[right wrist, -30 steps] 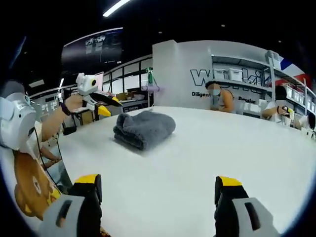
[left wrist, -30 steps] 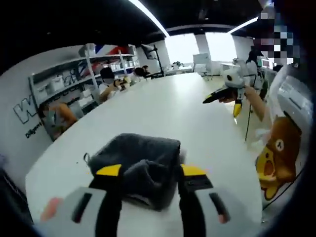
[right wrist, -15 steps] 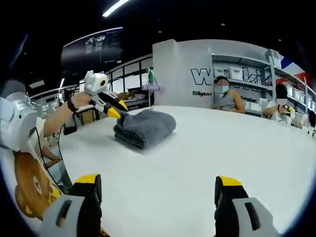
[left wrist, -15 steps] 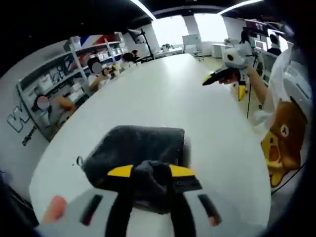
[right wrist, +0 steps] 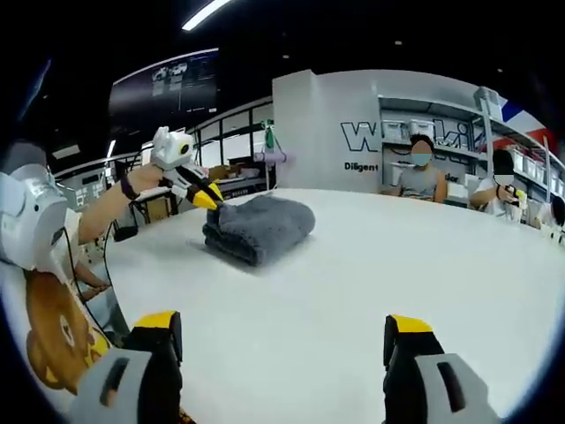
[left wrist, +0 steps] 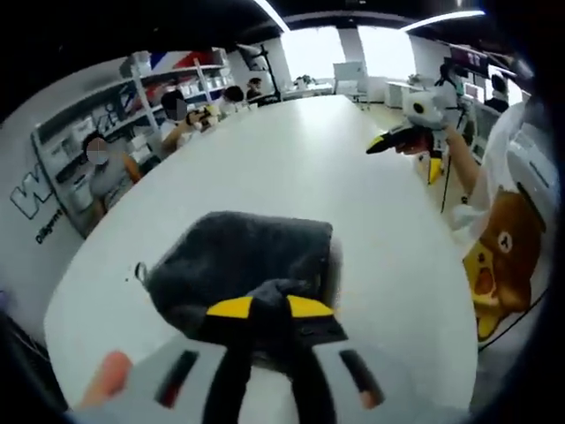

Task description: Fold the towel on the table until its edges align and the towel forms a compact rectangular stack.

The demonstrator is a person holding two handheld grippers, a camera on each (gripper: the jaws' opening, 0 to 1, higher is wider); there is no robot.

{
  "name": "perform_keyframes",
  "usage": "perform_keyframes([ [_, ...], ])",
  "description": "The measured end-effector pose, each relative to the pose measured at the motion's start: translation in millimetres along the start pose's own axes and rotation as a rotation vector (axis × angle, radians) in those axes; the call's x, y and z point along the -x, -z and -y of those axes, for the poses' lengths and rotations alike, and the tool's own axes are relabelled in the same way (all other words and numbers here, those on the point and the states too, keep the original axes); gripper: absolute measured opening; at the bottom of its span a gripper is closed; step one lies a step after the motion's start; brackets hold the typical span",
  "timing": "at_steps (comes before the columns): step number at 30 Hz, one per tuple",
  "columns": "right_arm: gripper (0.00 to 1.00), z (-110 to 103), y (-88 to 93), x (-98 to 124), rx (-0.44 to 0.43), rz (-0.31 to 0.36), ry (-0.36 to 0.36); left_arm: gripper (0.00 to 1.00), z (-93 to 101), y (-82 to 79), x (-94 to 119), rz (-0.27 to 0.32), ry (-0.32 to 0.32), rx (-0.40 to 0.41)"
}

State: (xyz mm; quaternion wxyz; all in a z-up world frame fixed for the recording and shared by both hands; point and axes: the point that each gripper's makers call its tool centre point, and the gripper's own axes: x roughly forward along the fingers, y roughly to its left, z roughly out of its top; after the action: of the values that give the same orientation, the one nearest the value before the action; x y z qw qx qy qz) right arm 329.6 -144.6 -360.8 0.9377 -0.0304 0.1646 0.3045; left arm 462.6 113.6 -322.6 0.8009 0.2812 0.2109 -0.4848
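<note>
A dark grey towel (left wrist: 243, 261) lies folded in a thick bundle on the white table (left wrist: 300, 168). My left gripper (left wrist: 269, 309) is shut on the towel's near edge, a ridge of cloth pinched between its yellow-tipped jaws. In the right gripper view the same towel (right wrist: 260, 228) sits at the table's far left, with the left gripper (right wrist: 208, 200) clamped on its left corner. My right gripper (right wrist: 278, 340) stands open low over the bare table (right wrist: 371, 265), well apart from the towel. It also hangs in the air past the table's right edge as the right gripper (left wrist: 381, 143).
Several people (right wrist: 420, 177) sit along the far side of the table by white shelving (left wrist: 97, 124). The holder's sleeve and a bear-print garment (left wrist: 494, 265) lie off the table's right edge. Bare white tabletop stretches beyond the towel.
One second ago my left gripper was open around the towel's near edge; it has since shut on the cloth. The right gripper has stayed put.
</note>
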Motion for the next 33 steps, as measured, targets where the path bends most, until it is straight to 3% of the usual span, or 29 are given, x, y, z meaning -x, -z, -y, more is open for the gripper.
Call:
perform_keyframes([
  [12,0.99,-3.7,0.9,-2.6,0.007,-0.006,-0.012,0.08,5.8,31.4,5.6,-0.037,-0.003,0.075],
  [20,0.98,-5.9,3.8,-5.7,0.008,-0.016,-0.023,0.07,13.2,53.0,-4.3,-0.070,0.026,0.118],
  [33,0.98,-5.6,9.1,-8.3,-0.001,-0.027,-0.030,0.07,17.7,70.4,-21.2,-0.115,0.044,0.170],
])
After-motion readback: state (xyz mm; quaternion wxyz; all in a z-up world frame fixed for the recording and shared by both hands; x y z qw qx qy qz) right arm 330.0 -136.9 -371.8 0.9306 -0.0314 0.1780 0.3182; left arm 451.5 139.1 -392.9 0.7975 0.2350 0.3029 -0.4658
